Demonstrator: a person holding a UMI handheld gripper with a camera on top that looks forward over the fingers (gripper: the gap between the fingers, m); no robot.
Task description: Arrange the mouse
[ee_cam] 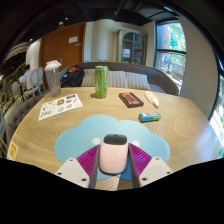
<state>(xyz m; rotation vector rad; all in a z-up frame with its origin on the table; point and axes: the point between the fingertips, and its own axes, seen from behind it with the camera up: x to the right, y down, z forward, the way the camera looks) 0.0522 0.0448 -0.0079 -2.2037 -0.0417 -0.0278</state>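
A pale pink mouse [113,155] with a dark scroll area at its far end sits between my two fingers, above the near edge of a light blue cloud-shaped mat [95,128] on the round wooden table [180,125]. My gripper [112,165] has its magenta pads [85,157] pressed against both sides of the mouse, so it is shut on it. The mouse's underside is hidden, so I cannot tell whether it rests on the mat or is lifted.
Beyond the mat stand a green can [101,82], a dark flat box [131,99], a white marker [153,99], a small teal object [149,117] and a printed sheet [61,105]. A sofa [130,77] and windows lie behind the table.
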